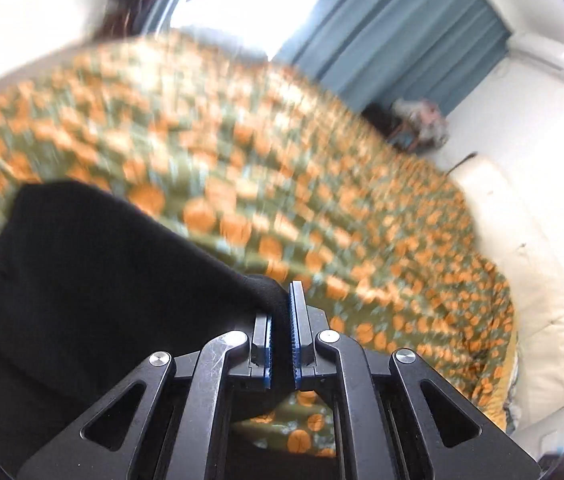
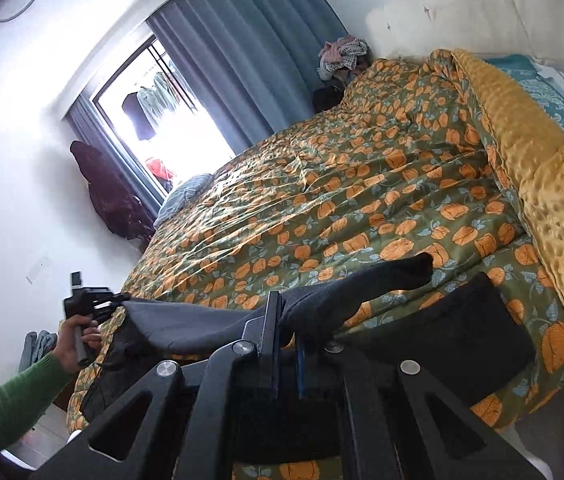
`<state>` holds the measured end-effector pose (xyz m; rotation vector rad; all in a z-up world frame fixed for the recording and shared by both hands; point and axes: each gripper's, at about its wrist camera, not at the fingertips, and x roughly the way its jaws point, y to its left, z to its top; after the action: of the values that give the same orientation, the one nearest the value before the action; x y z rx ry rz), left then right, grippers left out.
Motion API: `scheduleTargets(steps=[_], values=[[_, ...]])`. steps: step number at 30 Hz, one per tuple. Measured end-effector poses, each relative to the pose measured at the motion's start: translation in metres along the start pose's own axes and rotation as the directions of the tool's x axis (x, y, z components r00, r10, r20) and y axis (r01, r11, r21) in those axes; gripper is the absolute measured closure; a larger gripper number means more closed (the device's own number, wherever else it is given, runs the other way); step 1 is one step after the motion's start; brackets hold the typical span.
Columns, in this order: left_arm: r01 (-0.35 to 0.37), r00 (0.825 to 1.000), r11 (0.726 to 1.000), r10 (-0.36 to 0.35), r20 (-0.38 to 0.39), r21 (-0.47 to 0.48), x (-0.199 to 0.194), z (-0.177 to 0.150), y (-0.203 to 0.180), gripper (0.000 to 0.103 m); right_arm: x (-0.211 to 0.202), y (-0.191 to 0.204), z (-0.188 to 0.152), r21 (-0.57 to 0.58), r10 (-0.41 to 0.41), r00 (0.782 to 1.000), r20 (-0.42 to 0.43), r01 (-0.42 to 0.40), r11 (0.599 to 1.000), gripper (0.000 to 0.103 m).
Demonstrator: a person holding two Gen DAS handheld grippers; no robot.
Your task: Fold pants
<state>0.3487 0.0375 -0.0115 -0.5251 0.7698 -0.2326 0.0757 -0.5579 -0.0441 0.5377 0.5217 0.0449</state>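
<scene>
Black pants [image 1: 94, 280] hang from my left gripper [image 1: 282, 320], whose blue pads are shut on a bunched edge of the cloth; this view is blurred. In the right wrist view my right gripper [image 2: 286, 320] is shut on the same pants [image 2: 210, 324], which stretch left as a raised dark band to the left gripper [image 2: 120, 300], held by a hand with a green sleeve [image 2: 14, 392]. More black cloth [image 2: 458, 328] lies on the bed below, and a corner [image 2: 414, 268] sticks up past my right fingers.
A bed with a green quilt printed with orange pumpkins [image 2: 362, 184] fills both views. A yellow blanket [image 2: 554, 208] lies at its right. A cream headboard [image 1: 530, 264], blue curtains [image 2: 258, 48], a bright window and a clothes pile [image 2: 342, 56] stand behind.
</scene>
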Motion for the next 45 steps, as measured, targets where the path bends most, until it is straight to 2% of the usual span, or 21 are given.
scheduleTargets(steps=[2,4,5,7,8,9,10,12,15,18,21,25,28,32,36,40,45], values=[[0.006,0.993,1.000,-0.008,0.122,0.020,-0.069,-0.008,0.002,0.097,0.011,0.009,0.020,-0.022,0.042,0.999,0.020,-0.041,0.999,0.097],[-0.004,0.988,1.000,0.001,0.153,0.014,-0.102,-0.032,0.011,0.096,0.019,0.016,0.035,-0.049,0.053,0.998,0.013,-0.053,0.997,0.097],[-0.014,0.991,1.000,0.014,0.136,0.000,-0.113,-0.062,0.021,0.096,0.022,0.013,0.038,-0.052,0.046,0.999,-0.002,-0.046,0.998,0.097],[-0.071,0.997,0.997,0.072,0.035,-0.017,-0.104,-0.121,0.038,0.096,0.027,-0.008,0.033,-0.022,0.013,0.998,-0.059,-0.014,1.000,0.097],[-0.100,0.995,0.995,0.099,-0.019,-0.013,-0.093,-0.143,0.044,0.096,0.030,-0.025,0.025,0.011,-0.012,0.995,-0.099,0.013,1.000,0.097],[-0.132,0.985,0.991,0.130,-0.109,-0.009,-0.075,-0.173,0.054,0.096,0.031,-0.046,0.014,0.050,-0.037,0.989,-0.144,0.045,0.998,0.097],[-0.144,0.973,0.989,0.138,-0.186,-0.019,-0.060,-0.196,0.063,0.096,0.033,-0.069,0.000,0.095,-0.066,0.976,-0.206,0.087,0.992,0.097],[-0.153,0.957,0.986,0.133,-0.259,-0.058,-0.040,-0.225,0.072,0.096,0.039,-0.112,-0.028,0.170,-0.115,0.936,-0.331,0.179,0.969,0.097],[-0.149,0.954,0.988,0.130,-0.269,-0.050,-0.030,-0.229,0.065,0.096,0.044,-0.144,-0.055,0.137,-0.210,0.867,-0.451,0.300,0.944,0.097],[-0.145,0.954,0.989,0.132,-0.270,-0.025,-0.028,-0.226,0.057,0.096,0.045,-0.149,-0.060,0.064,-0.258,0.845,-0.469,0.323,0.944,0.097],[-0.159,0.951,0.987,0.152,-0.268,-0.005,-0.036,-0.228,0.051,0.096,0.047,-0.146,-0.059,0.038,-0.277,0.829,-0.486,0.337,0.941,0.097],[-0.161,0.950,0.987,0.150,-0.274,-0.020,-0.042,-0.233,0.048,0.097,0.040,-0.141,-0.056,0.031,-0.280,0.830,-0.483,0.336,0.941,0.097],[-0.152,0.943,0.988,0.150,-0.296,0.016,-0.040,-0.238,0.041,0.097,0.033,-0.143,-0.051,0.012,-0.306,0.827,-0.471,0.353,0.936,0.096],[-0.144,0.936,0.987,0.158,-0.316,0.068,-0.037,-0.244,0.030,0.097,0.026,-0.156,-0.051,0.021,-0.343,0.812,-0.472,0.399,0.917,0.096],[-0.138,0.931,0.988,0.153,-0.331,0.067,-0.032,-0.244,0.027,0.096,0.027,-0.161,-0.052,0.008,-0.368,0.807,-0.462,0.419,0.908,0.096],[-0.132,0.927,0.987,0.155,-0.342,0.089,-0.030,-0.249,0.019,0.096,0.030,-0.160,-0.051,-0.033,-0.409,0.792,-0.454,0.444,0.896,0.096],[-0.135,0.925,0.985,0.164,-0.342,0.106,-0.029,-0.256,0.019,0.097,0.025,-0.164,-0.053,-0.007,-0.415,0.795,-0.443,0.460,0.888,0.096]])
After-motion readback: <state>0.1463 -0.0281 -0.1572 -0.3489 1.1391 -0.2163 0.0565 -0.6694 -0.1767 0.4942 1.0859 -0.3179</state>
